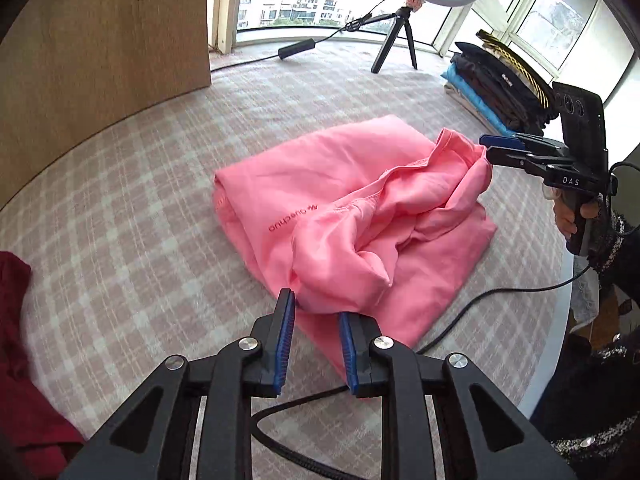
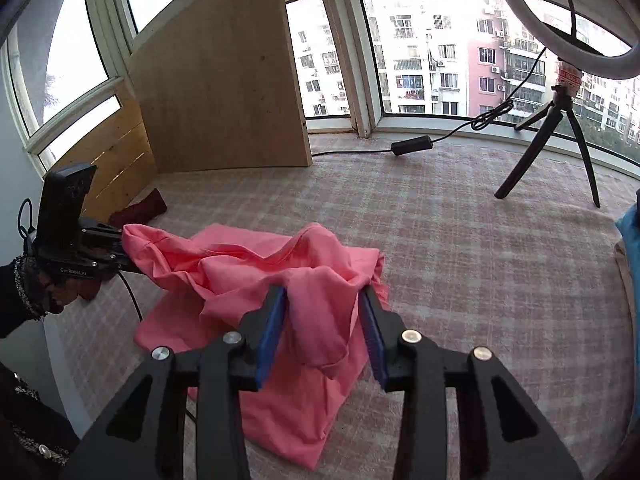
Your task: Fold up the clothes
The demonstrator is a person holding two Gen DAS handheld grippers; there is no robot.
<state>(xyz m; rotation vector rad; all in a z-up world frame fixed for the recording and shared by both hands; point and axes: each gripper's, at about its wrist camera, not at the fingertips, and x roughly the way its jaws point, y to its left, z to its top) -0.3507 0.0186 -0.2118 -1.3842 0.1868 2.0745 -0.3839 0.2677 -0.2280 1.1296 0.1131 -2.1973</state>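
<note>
Pink garment (image 1: 352, 208) lies on the checked cover (image 1: 140, 200) in the middle of the surface, partly doubled over, with one layer flat below and a crumpled fold thrown on top. We judge that we are at the end of one fold, at the moment of letting go.

Our left gripper (image 1: 316, 344) has its jaws apart, and the near edge of the cloth sits just in front of the blue pads (image 1: 285, 344); we see no pad pressing on it. Our right gripper (image 2: 326, 336) is also apart, wider, and a hanging lobe of the fabric drapes between its jaws without being squeezed.

To do this step well, we should draw both grippers back gently so that the loose cloth is not dragged along. The top layer is bunched, so we would next take its two corners and pull them level with the bottom layer, to make the edges meet. The thin fabric will probably slip and wrinkle easily. We must also keep the black cable (image 1: 480, 308) out from under the cloth. A stack of folded clothes (image 1: 492, 88) waits near the window, well apart.
</note>
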